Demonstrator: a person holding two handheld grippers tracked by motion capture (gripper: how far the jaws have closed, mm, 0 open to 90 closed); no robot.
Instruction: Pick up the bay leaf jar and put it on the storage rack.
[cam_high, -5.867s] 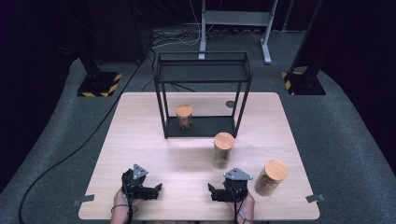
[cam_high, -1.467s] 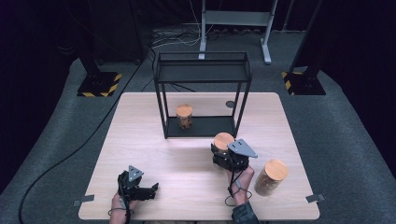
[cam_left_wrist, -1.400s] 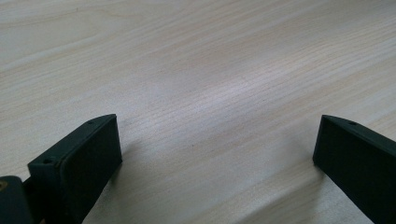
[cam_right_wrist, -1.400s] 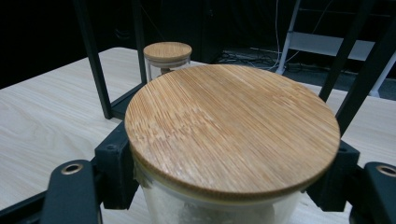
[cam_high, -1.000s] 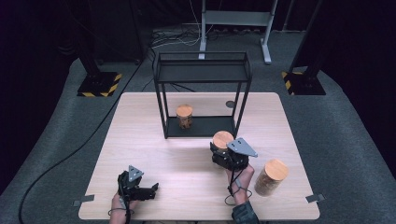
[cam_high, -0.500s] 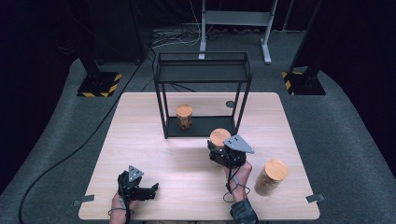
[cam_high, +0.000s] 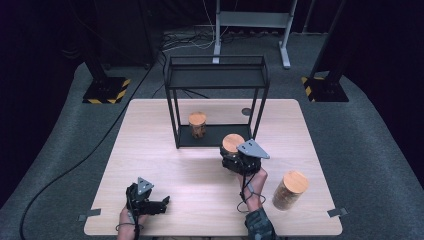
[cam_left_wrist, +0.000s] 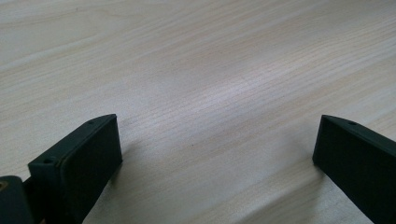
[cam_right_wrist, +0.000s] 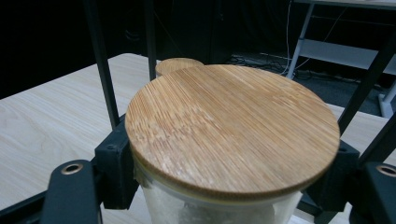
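Observation:
My right gripper (cam_high: 233, 156) is shut on a glass jar with a bamboo lid (cam_high: 233, 143), held just in front of the black wire shelf (cam_high: 215, 80). In the right gripper view the jar's lid (cam_right_wrist: 232, 126) spans the frame, the jaws pressing the glass just under it from both sides. A second jar (cam_high: 197, 124) stands inside the shelf, its lid (cam_right_wrist: 178, 66) peeking out behind. A third jar (cam_high: 289, 190) stands at the table's near right. My left gripper (cam_high: 165, 202) rests near the front left edge, jaws wide apart over bare wood (cam_left_wrist: 210, 116).
A small dark disc (cam_high: 246, 112) lies on the table behind the shelf's right leg. The wooden table (cam_high: 150, 150) sits on grey carpet, with stand bases and cables beyond its far edge.
My right gripper has carried the jar a little toward the shelf and to the left. The left gripper has stayed put.

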